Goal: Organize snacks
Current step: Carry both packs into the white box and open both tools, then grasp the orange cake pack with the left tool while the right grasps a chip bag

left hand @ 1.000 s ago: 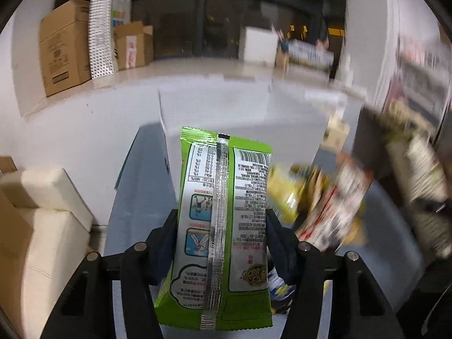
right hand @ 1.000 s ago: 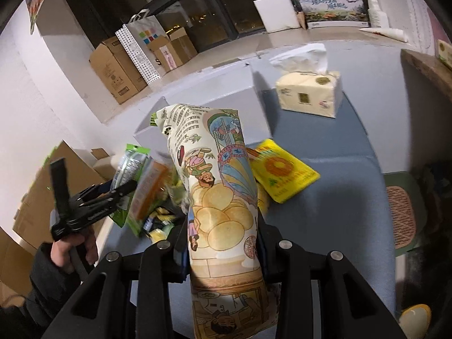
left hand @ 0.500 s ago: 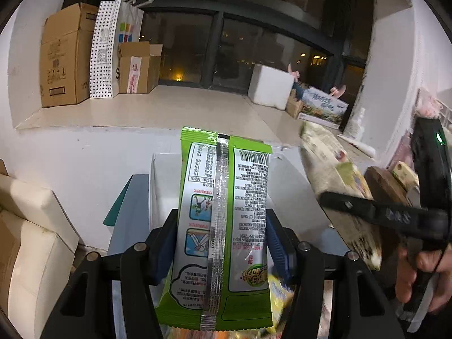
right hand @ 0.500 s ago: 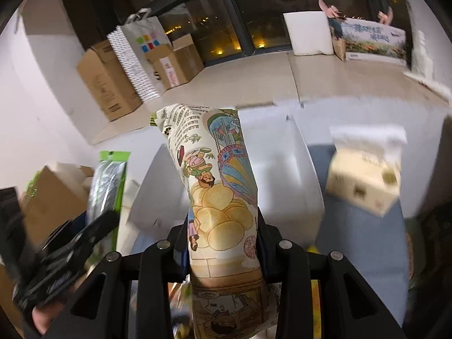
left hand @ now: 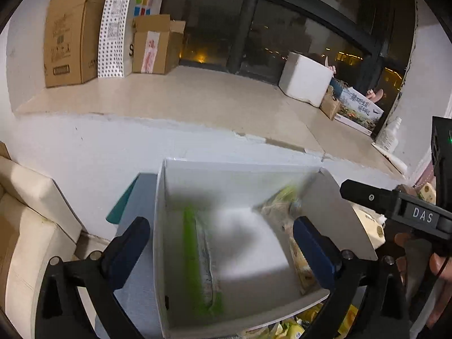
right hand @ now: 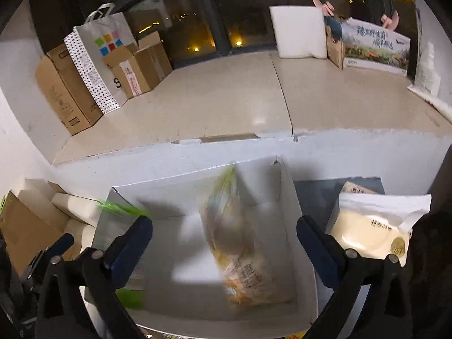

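A white cardboard box [left hand: 240, 166] stands open below both grippers. My left gripper [left hand: 221, 245] has its jaws opening wide; the green snack packet [left hand: 197, 254] is a blur dropping into the box's left side, free of the pads. My right gripper [right hand: 224, 250] is opening too. The cartoon-printed chip bag [right hand: 240, 254] falls blurred into the box [right hand: 291, 197] between its spread fingers, touching neither. In the right wrist view the green packet [right hand: 124, 209] streaks past the box's left wall. The chip bag [left hand: 282, 206] shows at the box's right in the left wrist view.
A tissue pack [right hand: 373, 226] sits right of the box on blue cloth. More yellow snack bags [left hand: 296, 327] lie in front of the box. A cream cushion [left hand: 28, 226] is at left. Cardboard boxes [left hand: 70, 28], a dotted paper bag [left hand: 115, 22] and a white foam block [right hand: 299, 34] line the ledge behind.
Both grippers went from shut on their snacks to wide open. The green packet and the chip bag left the pads and are falling into the white box, which now fills both views.
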Demonstrator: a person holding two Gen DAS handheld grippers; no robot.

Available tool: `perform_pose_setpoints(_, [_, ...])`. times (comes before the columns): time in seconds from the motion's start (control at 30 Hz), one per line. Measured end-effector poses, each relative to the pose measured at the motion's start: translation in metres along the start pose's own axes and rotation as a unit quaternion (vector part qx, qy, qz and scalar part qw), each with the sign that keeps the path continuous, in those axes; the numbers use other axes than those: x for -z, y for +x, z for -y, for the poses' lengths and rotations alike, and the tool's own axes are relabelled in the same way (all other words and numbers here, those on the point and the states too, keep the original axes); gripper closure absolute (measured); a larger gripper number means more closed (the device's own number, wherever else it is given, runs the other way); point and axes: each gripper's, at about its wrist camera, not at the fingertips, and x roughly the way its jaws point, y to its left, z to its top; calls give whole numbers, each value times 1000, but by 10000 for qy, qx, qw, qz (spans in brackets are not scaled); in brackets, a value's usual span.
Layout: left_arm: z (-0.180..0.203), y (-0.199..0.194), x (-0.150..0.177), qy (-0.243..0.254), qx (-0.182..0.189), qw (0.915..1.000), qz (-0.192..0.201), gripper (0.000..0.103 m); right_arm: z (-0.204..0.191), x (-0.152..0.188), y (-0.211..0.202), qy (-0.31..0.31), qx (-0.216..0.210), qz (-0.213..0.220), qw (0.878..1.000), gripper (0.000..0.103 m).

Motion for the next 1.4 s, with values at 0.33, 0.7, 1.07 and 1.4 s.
perform_pose_setpoints(0.33, [11, -58, 41, 620, -53, 9977, 285, 0, -11, 47, -53, -511, -287, 476, 9971, 0])
perform_pose_setpoints(0.7, [31, -169, 133, 1503, 459, 9858, 591, 0, 11, 184, -155, 51, -944, 984, 9907, 0])
perform_pose_setpoints(1.07, [16, -219, 209, 1311, 737, 9856, 775, 0, 37, 264, -133, 888, -970, 327, 9908, 0])
perform_pose_setpoints(1.4, [1, -207, 218, 1071, 691, 9900, 599, 0, 34, 249, -64, 1073, -1200, -158, 9868, 0])
